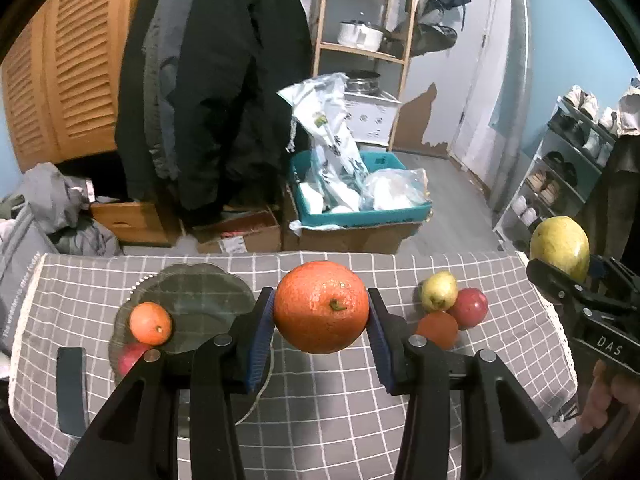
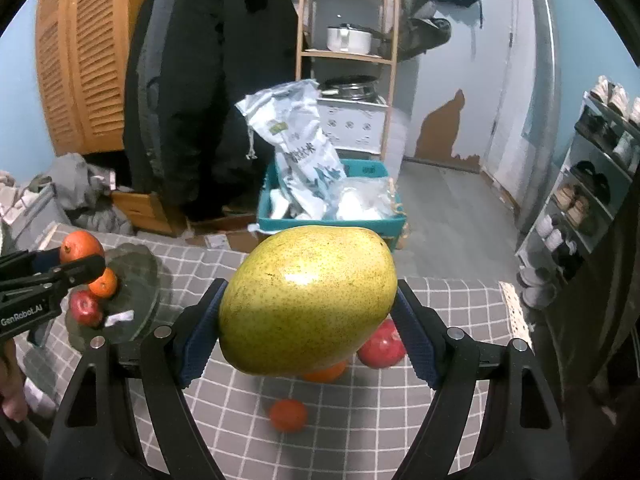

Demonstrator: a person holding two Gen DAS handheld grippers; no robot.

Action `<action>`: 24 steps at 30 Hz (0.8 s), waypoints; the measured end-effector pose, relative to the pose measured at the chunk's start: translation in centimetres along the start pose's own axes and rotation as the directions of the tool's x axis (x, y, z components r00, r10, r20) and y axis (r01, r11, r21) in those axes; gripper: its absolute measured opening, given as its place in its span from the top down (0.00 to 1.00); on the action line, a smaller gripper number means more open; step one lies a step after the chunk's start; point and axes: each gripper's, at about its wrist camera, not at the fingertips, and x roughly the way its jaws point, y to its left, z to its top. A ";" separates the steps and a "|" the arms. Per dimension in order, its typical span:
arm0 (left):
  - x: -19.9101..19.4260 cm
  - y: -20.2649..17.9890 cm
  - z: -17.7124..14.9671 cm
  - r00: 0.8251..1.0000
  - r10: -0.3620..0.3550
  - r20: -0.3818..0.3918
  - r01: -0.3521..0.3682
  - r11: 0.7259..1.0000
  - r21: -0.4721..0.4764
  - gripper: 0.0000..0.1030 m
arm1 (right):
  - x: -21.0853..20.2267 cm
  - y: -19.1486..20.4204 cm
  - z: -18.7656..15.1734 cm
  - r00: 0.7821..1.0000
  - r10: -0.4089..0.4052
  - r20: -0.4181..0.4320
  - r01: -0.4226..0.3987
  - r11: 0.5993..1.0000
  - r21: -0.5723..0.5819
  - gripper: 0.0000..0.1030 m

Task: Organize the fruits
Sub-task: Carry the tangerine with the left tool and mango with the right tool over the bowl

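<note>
Left claw point(image 1: 321, 314) clamps an orange point(image 1: 321, 306) — right claw point(image 2: 308, 312) a pear point(image 2: 307, 301).

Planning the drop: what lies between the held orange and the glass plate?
In the left wrist view, only bare checked cloth separates the orange from the plate.

Glossy speckled pear point(image 2: 307, 300), pebbled shiny orange point(image 1: 321, 306), matt checked cloth point(image 1: 340, 392), seemingly glass plate point(image 1: 192, 300).

Dim indoor light, overhead glare glinting on the pear point(image 2: 308, 300); fisheye bends edges, black corners from ten to two o'clock.
</note>
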 end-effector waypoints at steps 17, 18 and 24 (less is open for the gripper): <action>-1.0 5.0 -0.4 0.997 0.073 0.007 -0.072 0.995 -0.073 0.56 | 2.1 5.8 2.2 0.995 0.097 -0.004 -0.097 0.994 -0.053 0.22; -1.0 5.3 -0.4 0.997 0.076 0.007 -0.075 0.994 -0.077 0.56 | 2.2 6.2 2.3 0.995 0.103 -0.007 -0.103 0.993 -0.057 0.22; -1.2 7.6 -0.9 0.995 0.101 -0.002 -0.100 0.988 -0.113 0.56 | 3.2 8.9 2.9 0.990 0.138 -0.023 -0.139 0.986 -0.088 0.22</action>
